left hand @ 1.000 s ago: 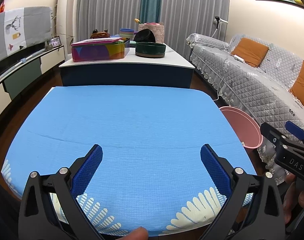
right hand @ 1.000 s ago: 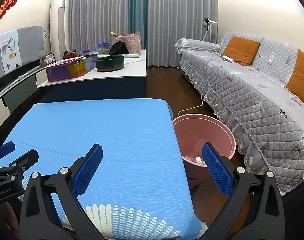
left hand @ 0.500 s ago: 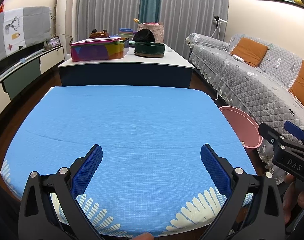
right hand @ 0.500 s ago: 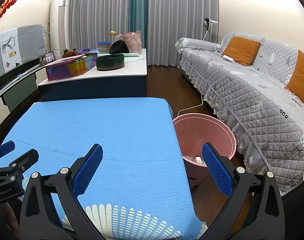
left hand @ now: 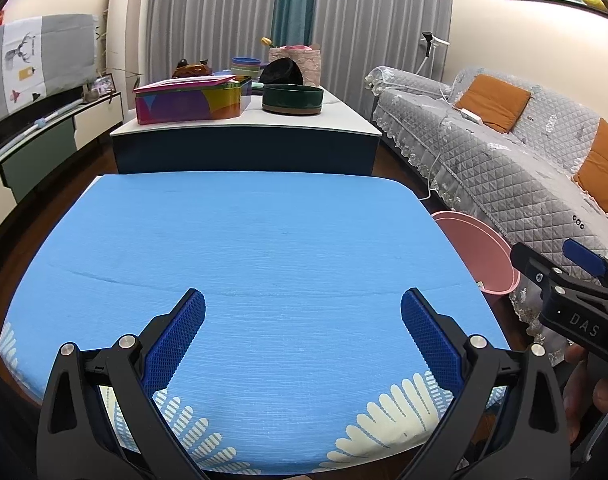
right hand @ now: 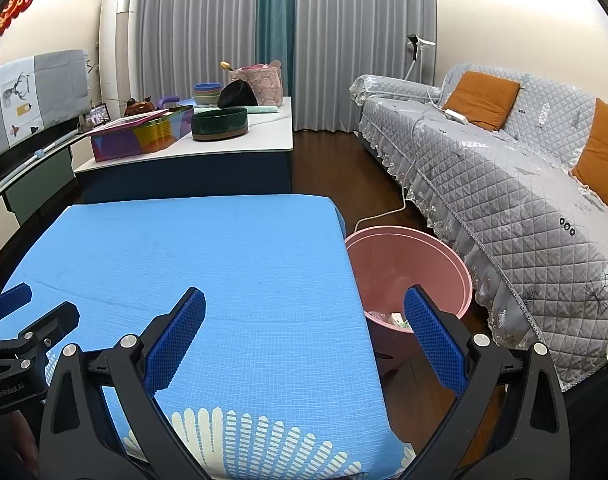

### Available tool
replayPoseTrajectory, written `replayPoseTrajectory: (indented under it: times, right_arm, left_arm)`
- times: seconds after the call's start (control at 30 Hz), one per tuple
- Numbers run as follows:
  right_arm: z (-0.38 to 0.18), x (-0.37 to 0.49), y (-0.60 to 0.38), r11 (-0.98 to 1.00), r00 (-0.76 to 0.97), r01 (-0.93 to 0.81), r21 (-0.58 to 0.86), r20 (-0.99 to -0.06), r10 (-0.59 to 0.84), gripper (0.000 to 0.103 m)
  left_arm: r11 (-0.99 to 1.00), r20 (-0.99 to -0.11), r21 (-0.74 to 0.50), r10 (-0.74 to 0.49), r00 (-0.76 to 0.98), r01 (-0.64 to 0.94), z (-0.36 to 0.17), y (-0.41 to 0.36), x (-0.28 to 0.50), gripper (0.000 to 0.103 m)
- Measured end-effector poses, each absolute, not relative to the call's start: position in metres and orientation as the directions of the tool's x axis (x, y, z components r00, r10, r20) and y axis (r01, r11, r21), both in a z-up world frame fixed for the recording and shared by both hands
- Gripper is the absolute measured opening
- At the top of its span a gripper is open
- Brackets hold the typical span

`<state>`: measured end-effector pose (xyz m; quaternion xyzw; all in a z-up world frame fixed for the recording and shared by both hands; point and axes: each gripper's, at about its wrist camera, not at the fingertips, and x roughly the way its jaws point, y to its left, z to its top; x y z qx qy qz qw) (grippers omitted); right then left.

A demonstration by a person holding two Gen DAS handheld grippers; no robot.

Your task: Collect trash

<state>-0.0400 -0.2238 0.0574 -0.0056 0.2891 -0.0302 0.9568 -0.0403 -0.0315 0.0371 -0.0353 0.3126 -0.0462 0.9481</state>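
Observation:
A pink bin (right hand: 432,256) stands on the floor right of the blue-covered table (right hand: 207,248), with some trash (right hand: 388,317) at its bottom. It also shows as the pink bin (left hand: 480,252) in the left wrist view. My left gripper (left hand: 303,334) hangs open over the blue cloth (left hand: 247,248), nothing between its fingers. My right gripper (right hand: 304,336) is open too, straddling the table's right edge, its right finger over the bin. No trash shows on the cloth. The right gripper (left hand: 560,280) appears at the left view's right edge, the left gripper (right hand: 23,320) at the right view's left edge.
Behind the table stands a white-topped low cabinet (left hand: 247,128) with a colourful tin (left hand: 191,100), a dark green bowl (left hand: 292,98) and other items. A grey quilted sofa (right hand: 504,184) with orange cushions runs along the right. A white cable (right hand: 384,212) lies on the floor near the bin.
Both grippers have drifted only slightly; a fingertip at the bottom of the left view has slipped out of sight. Nothing was grasped or released.

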Motion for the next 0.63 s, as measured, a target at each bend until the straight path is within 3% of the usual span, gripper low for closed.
replayPoseTrajectory:
  times: [0.63]
  right_arm:
    - [0.051,-0.035,-0.234,0.993,0.824,0.107,-0.039,-0.556,-0.111,0.098]
  left_arm:
    - [0.993,-0.616,-0.094,-0.113,0.780,0.070,0.034,-0.035,-0.031,0.095]
